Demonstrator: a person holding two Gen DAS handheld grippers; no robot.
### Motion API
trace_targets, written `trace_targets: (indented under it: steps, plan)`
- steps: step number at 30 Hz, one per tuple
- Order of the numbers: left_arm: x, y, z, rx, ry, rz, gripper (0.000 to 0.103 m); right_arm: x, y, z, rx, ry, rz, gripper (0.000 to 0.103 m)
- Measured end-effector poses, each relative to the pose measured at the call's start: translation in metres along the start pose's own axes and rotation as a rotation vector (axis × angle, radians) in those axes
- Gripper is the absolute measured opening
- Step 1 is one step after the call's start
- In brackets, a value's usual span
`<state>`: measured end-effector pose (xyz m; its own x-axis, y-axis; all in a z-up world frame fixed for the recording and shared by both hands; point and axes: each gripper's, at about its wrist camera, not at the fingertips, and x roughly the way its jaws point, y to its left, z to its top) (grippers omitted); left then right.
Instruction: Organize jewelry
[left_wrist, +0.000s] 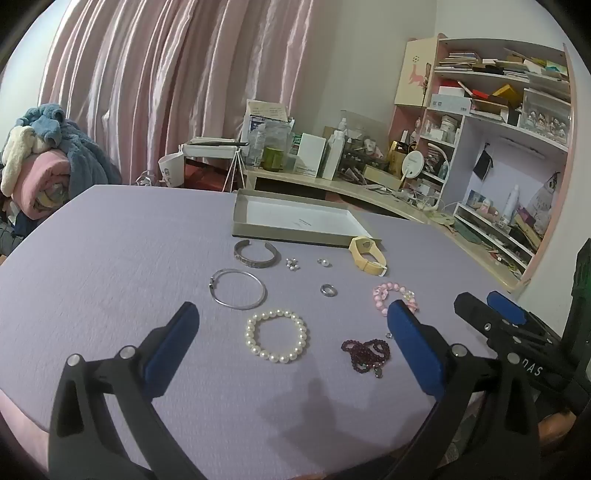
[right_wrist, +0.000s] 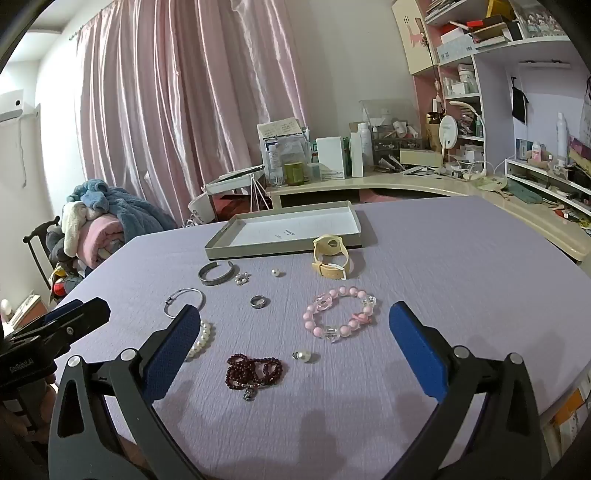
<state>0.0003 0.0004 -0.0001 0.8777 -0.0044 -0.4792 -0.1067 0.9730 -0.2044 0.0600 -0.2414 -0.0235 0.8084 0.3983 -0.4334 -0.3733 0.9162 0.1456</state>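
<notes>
Jewelry lies spread on a lilac table (left_wrist: 110, 258). A shallow grey box lid (left_wrist: 295, 221) (right_wrist: 284, 230) sits at the far side. In front of it lie a silver cuff (left_wrist: 255, 255), a thin silver bangle (left_wrist: 238, 288), a ring (left_wrist: 328, 290) (right_wrist: 258, 301), a cream watch (left_wrist: 367, 255) (right_wrist: 330, 256), a white pearl bracelet (left_wrist: 276, 335), a pink bead bracelet (right_wrist: 340, 317) and a dark red bead string (left_wrist: 365, 352) (right_wrist: 255, 371). My left gripper (left_wrist: 291, 325) hangs open above the pearl bracelet. My right gripper (right_wrist: 295, 325) is open above the red and pink beads. Neither touches anything.
Small pearl pieces (right_wrist: 303, 355) (right_wrist: 275, 273) and a cluster earring (left_wrist: 292, 263) lie among the bracelets. A cluttered desk (right_wrist: 406, 181) and shelves (left_wrist: 509, 122) stand behind the table. A chair piled with blankets (right_wrist: 99, 221) is at the left, before pink curtains.
</notes>
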Motion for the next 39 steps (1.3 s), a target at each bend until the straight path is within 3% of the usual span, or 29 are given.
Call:
trace_targets:
  steps: [39]
  plan:
    - [-0.0001, -0.0003, 0.0, 0.005, 0.0, 0.002, 0.101, 0.0006, -0.0036, 0.0026, 0.004, -0.003, 0.0, 0.102]
